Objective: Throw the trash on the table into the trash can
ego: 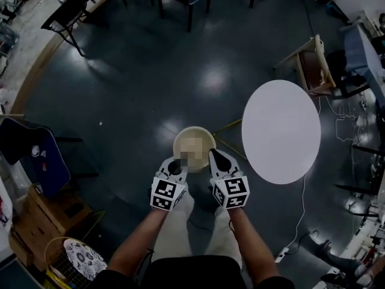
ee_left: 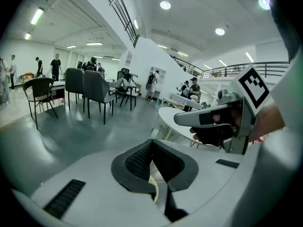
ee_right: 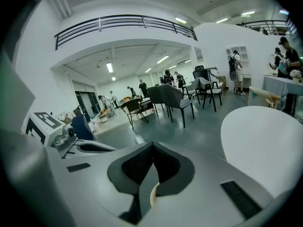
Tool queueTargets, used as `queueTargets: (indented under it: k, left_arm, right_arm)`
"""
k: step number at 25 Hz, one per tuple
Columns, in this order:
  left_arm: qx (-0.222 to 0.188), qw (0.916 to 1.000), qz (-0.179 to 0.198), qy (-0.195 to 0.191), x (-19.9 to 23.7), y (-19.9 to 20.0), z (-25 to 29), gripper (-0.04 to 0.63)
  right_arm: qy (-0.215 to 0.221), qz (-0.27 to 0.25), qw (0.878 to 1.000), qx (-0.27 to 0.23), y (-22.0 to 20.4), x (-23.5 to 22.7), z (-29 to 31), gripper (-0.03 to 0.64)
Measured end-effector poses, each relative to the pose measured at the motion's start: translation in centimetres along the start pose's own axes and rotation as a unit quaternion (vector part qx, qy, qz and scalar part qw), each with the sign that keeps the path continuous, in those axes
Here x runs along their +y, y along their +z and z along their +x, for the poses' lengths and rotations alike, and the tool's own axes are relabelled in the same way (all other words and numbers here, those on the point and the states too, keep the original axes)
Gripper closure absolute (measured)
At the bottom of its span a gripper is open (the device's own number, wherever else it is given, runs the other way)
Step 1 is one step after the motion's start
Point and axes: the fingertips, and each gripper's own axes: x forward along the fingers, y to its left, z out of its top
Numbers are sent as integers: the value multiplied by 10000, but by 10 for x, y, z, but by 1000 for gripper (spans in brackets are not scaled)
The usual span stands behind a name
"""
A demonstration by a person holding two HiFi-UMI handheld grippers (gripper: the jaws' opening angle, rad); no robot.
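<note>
While the person stands over the trash can (ego: 194, 129), both grippers hang side by side above its near rim; left gripper (ego: 178, 165) has its tips over the can's left edge, right gripper (ego: 215, 156) over its right edge; the two are close but apart.

Left gripper (ee_left: 152, 145), own view: jaws brought fully together; dark ribbed pads (ee_left: 138, 161) meet at the tip; nothing clamped between them; a curve of the can's cream rim (ee_left: 155, 189) shows through the gap beneath. The right gripper (ee_left: 213, 119) appears at that view's right, a hand wrapped round its grip.

Right gripper (ee_right: 152, 148), own view: jaws likewise pressed together; pads (ee_right: 137, 164) touch at the tip; nothing held; the same cream rim (ee_right: 152, 195) is visible below. The left gripper (ee_right: 90, 148) lies at the left edge.

Trash can: round, cream, standing on the dark floor (ego: 150, 83), just left of the round white table (ego: 281, 131); can and tabletop do not touch; its inside is under a blur patch, so its contents cannot be told.

Table also shows in the right gripper view (ee_right: 265, 145), ahead and to the right; chairs (ee_right: 170, 98) stand well beyond.
</note>
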Motion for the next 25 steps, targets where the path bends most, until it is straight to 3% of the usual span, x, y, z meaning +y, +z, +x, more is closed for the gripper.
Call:
queueTargets:
  k: [7,13,17,25]
  left_arm:
    - [-346,9994,36,-61,-17,44,-25,580]
    - [-663,9970,392,-107,-59,82,-37,580]
    - [-922,9932,707,3,-88,100,-54,580]
    - [-1339,9877,799,132,-179,132,-96,580]
  right_arm:
    - [-100,-216,9993,-277,46,10,-36,600]
    - [-53,-336,9976,-601,74,7,-77,600]
    - [-4,-413,9953,-876,89,9,-114,600]
    - [124,-664,9903,-1216,101,9,-216,600]
